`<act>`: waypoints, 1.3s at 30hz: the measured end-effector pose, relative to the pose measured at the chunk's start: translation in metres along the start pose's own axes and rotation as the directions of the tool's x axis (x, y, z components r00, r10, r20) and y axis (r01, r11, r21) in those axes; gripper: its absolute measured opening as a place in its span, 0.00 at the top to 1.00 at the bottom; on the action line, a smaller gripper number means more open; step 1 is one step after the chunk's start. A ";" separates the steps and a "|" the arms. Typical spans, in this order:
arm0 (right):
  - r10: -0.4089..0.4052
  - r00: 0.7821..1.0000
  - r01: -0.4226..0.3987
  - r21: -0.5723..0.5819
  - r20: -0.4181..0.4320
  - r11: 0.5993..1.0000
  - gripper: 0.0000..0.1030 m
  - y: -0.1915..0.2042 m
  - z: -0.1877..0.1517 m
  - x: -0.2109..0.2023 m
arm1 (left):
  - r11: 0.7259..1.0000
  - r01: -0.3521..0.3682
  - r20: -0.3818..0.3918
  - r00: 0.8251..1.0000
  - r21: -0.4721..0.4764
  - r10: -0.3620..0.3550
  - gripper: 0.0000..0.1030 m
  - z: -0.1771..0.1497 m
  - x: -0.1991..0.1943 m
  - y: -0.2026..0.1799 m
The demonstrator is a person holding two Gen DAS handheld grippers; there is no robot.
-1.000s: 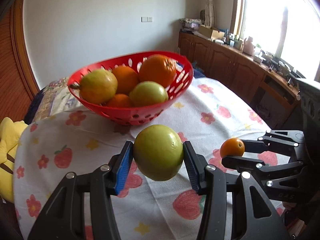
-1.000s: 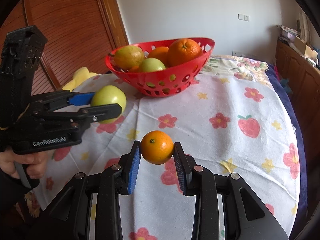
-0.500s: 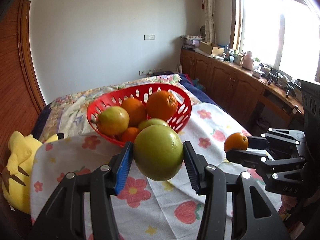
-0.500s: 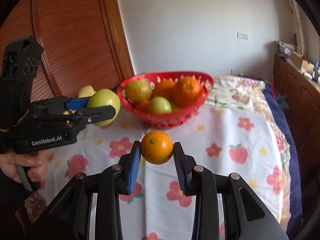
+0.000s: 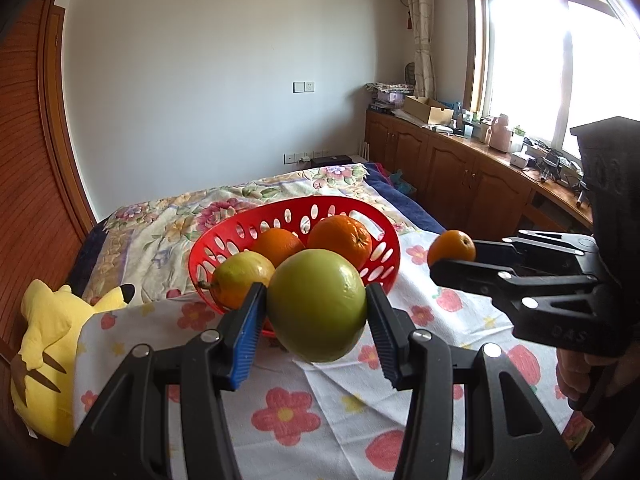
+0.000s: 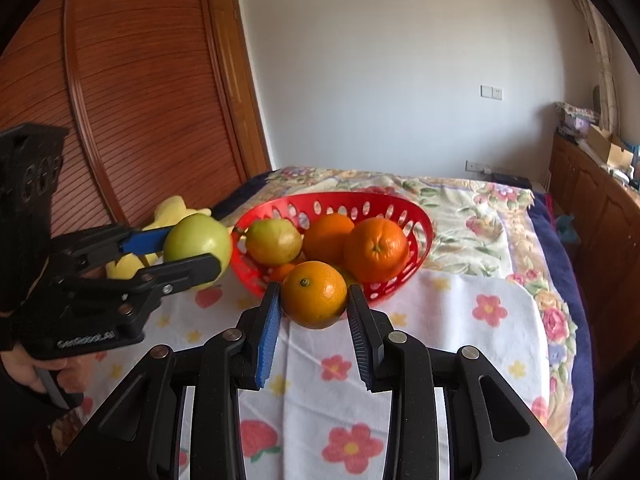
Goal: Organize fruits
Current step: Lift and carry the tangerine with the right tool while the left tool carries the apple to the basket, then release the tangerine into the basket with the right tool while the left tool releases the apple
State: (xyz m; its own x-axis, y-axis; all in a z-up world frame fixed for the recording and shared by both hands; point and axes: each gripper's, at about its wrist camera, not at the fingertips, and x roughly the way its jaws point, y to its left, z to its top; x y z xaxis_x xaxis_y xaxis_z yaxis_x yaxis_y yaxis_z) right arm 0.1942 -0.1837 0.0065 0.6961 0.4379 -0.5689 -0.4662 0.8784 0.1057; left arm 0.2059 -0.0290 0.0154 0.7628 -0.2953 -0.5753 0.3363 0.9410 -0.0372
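Note:
My left gripper [image 5: 316, 322] is shut on a green apple [image 5: 317, 305], held in the air in front of the red perforated basket [image 5: 224, 240]. My right gripper [image 6: 313, 310] is shut on a small orange [image 6: 314, 294], also lifted before the basket [image 6: 420, 256]. The basket holds two oranges [image 6: 376, 249], a yellow-green pear [image 6: 273, 242] and smaller fruit partly hidden below. In the left wrist view the right gripper [image 5: 452, 254] with its orange [image 5: 451, 246] hangs to the right of the basket. In the right wrist view the left gripper [image 6: 188, 246] and apple [image 6: 197, 238] hang to the basket's left.
The basket stands on a white cloth with flower and strawberry prints [image 5: 340, 408] over a floral bedspread [image 6: 480, 208]. A yellow plush toy [image 5: 44, 336] lies at the left edge. Wooden cabinets [image 5: 460, 172] run along the right wall, a wooden wardrobe [image 6: 140, 92] on the left.
Both grippers have risen with their fruit still held. The basket now appears lower and farther in both views, and more of the room shows above it.

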 end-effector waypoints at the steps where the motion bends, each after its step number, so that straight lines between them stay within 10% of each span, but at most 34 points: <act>1: -0.001 1.000 0.001 -0.001 -0.003 1.000 0.69 -0.002 0.002 0.004 | 1.000 0.000 -0.001 1.000 -0.002 0.000 0.53 0.001 0.002 0.002; 39: -0.022 0.997 0.017 -0.062 -0.077 0.998 0.67 -0.019 -0.003 0.083 | 0.999 -0.016 -0.051 0.999 -0.029 0.015 0.53 0.022 0.075 0.021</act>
State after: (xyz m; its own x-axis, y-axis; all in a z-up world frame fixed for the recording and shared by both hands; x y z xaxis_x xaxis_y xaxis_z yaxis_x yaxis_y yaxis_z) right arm 0.2593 -0.1650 -0.0456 0.6620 0.4024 -0.6323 -0.4871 0.8722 0.0451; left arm 0.2821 -0.0352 -0.0107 0.7387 -0.2727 -0.6164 0.3075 0.9501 -0.0517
